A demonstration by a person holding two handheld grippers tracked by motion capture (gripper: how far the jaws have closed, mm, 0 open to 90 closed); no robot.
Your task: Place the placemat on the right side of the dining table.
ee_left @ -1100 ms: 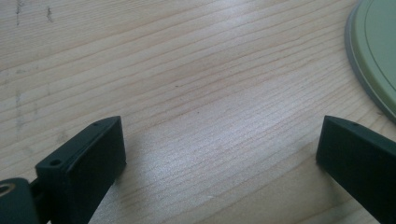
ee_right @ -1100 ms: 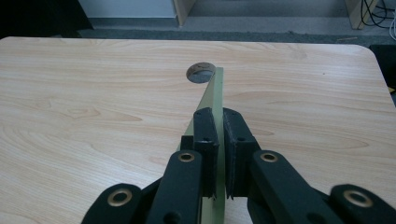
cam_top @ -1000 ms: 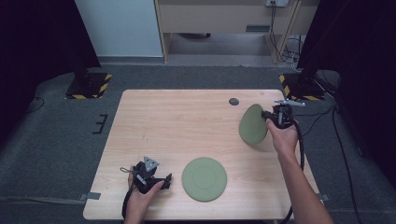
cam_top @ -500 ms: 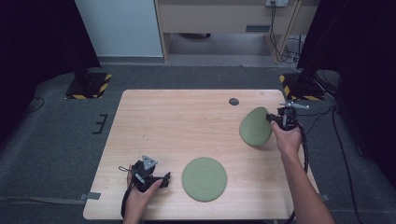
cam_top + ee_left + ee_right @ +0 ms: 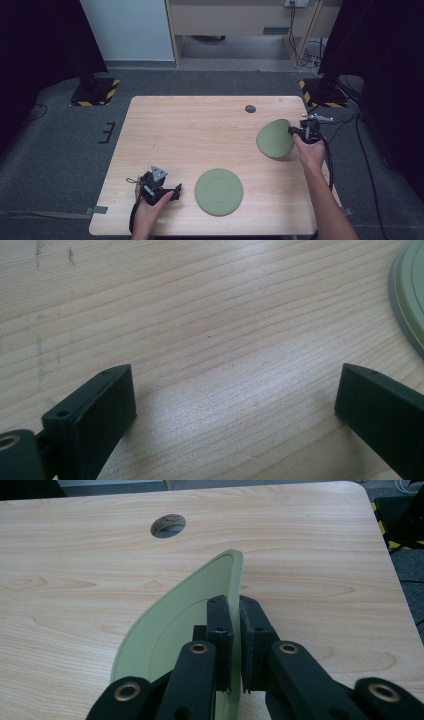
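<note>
My right gripper [image 5: 296, 131] [image 5: 235, 611] is shut on the rim of a green plate [image 5: 274, 138] [image 5: 186, 630], which it holds tilted on edge above the right side of the table [image 5: 190, 135]. A second green plate [image 5: 218, 191] lies flat near the front middle of the table; its rim [image 5: 406, 300] shows at the right edge of the left gripper view. My left gripper [image 5: 172, 192] [image 5: 235, 400] rests low over the wood at the front left, jaws wide apart with bare table between them.
A round cable hole [image 5: 250, 108] [image 5: 168, 525] sits near the table's far edge, right of centre. Yellow-and-black stand bases [image 5: 95, 90] sit on the grey floor at the far corners. Cables [image 5: 350, 125] trail off the table's right side.
My right gripper has carried the tilted plate a little to the right and toward the far side. The left gripper and the flat plate stay put.
</note>
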